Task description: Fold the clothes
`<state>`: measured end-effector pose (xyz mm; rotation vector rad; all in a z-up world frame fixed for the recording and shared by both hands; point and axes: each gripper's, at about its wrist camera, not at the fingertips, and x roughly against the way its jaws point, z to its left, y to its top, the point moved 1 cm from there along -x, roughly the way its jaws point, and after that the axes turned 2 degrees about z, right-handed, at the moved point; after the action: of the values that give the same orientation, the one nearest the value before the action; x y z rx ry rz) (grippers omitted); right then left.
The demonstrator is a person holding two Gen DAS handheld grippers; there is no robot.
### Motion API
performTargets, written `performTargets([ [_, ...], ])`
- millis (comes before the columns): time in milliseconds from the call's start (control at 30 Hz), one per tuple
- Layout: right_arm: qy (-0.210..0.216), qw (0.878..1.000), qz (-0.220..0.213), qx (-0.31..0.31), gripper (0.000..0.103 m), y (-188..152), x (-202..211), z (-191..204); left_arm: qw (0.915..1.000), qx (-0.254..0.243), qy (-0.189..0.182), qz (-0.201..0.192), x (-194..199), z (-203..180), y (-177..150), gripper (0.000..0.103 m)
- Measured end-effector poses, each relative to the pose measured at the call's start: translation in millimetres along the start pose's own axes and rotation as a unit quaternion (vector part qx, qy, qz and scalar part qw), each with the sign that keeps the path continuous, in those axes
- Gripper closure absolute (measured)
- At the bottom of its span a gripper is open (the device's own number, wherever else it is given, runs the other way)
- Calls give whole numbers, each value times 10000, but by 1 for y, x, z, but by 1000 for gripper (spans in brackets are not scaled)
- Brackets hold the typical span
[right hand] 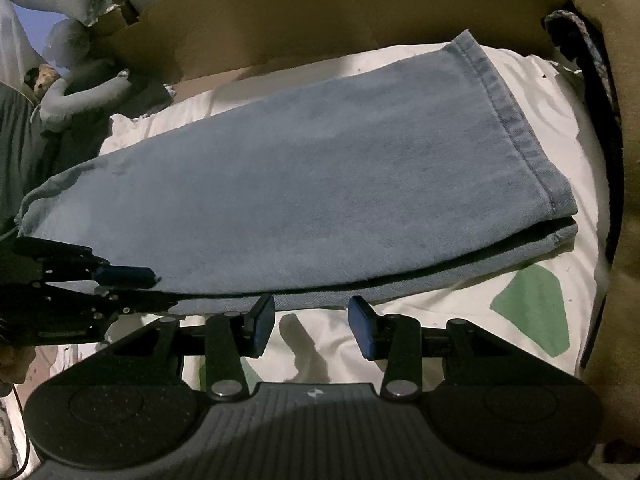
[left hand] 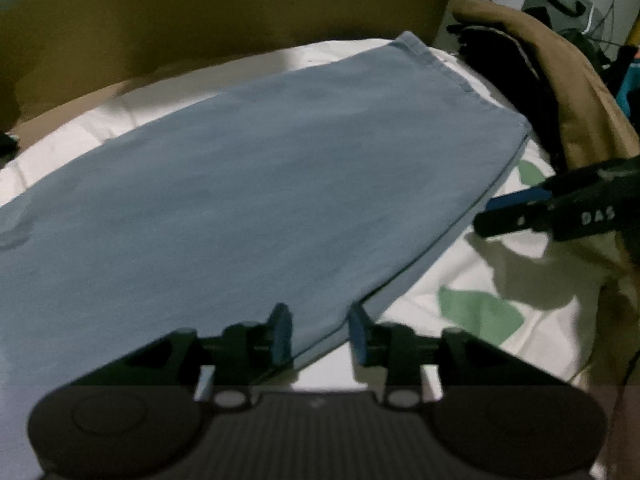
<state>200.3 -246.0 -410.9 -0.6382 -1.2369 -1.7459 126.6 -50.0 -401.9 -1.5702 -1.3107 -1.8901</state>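
Light blue jeans (left hand: 260, 184) lie folded lengthwise on a white bedsheet (left hand: 472, 344) with green patches; the hem end points to the far right (right hand: 516, 120). My left gripper (left hand: 320, 332) is open at the near long edge, with the denim edge running between its fingers, untouched by the pads. The right wrist view shows it from the side (right hand: 156, 286) at the left part of that edge. My right gripper (right hand: 312, 326) stands open just short of the near edge, with only sheet between its fingers. It enters the left wrist view from the right (left hand: 486, 214).
A brown cardboard panel (right hand: 320, 8) stands behind the bed. A brown garment (left hand: 580, 112) and dark clothes (left hand: 504, 64) are piled at the right. A grey soft toy (right hand: 80, 92) and a pillow lie at the far left.
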Motion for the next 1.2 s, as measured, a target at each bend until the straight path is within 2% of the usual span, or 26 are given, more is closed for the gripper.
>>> performTargets([
  [133,93,9999,-37,-67,55,2,1,1,9996,151,215,31,2,15,-6,67],
  [300,193,9993,-18,-319,55,6,-4,-2,9997,159,211,-11,1,20,-9,67],
  [333,202,9991,-12,-360,55,6,-5,-3,9998,99,184,-24,0,19,-10,73],
  [367,213,9989,-5,-406,55,6,-6,-4,9999,38,156,-36,-1,18,-11,84],
  [467,253,9967,4,-772,55,7,-7,-12,10000,12,35,-29,0,17,-13,96],
  [667,332,9912,-77,-1277,55,8,-6,-23,10000,-3,-71,-37,4,16,-18,101],
  [767,448,9839,-191,-1722,55,11,-4,-35,9999,-129,-67,-48,5,13,-19,101],
  [867,532,9677,-255,-2451,57,13,-4,-54,9998,-153,-84,-62,5,13,-20,101],
  [900,478,9639,-274,-2607,63,14,-4,-60,9998,-137,-95,-66,5,14,-20,102],
  [933,402,9630,-247,-2654,90,14,-5,-64,9998,-123,-101,-83,6,14,-20,102],
  [967,326,9620,-220,-2702,100,14,-5,-68,9998,-134,-101,-102,6,14,-20,102],
  [1200,-10,9671,-223,-2532,102,10,-3,-69,9996,-187,-110,-158,7,14,-22,102],
])
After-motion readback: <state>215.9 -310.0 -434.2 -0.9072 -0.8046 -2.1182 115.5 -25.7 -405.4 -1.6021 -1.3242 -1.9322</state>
